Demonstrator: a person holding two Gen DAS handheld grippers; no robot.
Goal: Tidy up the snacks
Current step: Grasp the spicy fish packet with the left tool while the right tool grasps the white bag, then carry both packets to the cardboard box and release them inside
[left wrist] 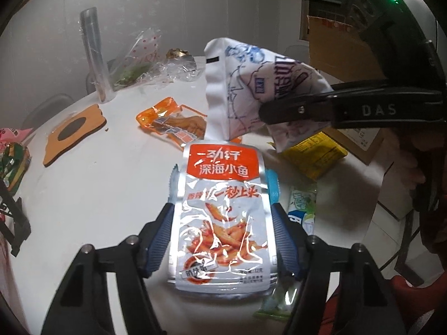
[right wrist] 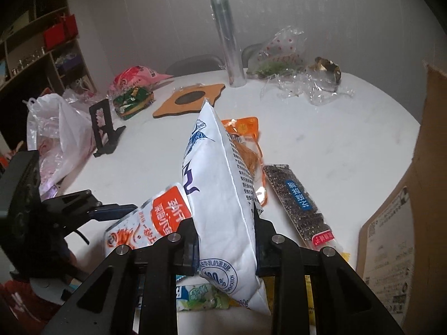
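The right hand-held gripper (right wrist: 227, 247) is closed on a white pouch with blue print (right wrist: 220, 195) and holds it clear above the white surface (right wrist: 321, 139); the pouch stands almost upright between the two black fingers, with its top corner pointing away from the camera and its lower end hanging below the jaws. In the left wrist view the same pouch (left wrist: 240, 83) is in the air at the upper right, pinched by the right hand-held gripper (left wrist: 282, 111), above the far end of the silver fish snack packet (left wrist: 220, 217). This silver packet with an orange label lies flat on the surface (left wrist: 97, 181) directly between the blue pads of the left hand-held gripper (left wrist: 222, 237). Its jaws stand at about half width, one pad at each long edge of the packet; whether the pads press on it I cannot tell. Beside it on the right are a green and white packet (left wrist: 303, 206) and a yellow packet (left wrist: 315, 153), and behind it an orange packet (left wrist: 173, 122). A dark seed bar (right wrist: 299, 198) lies to the right of the lifted pouch, near a cardboard box (right wrist: 405, 223).
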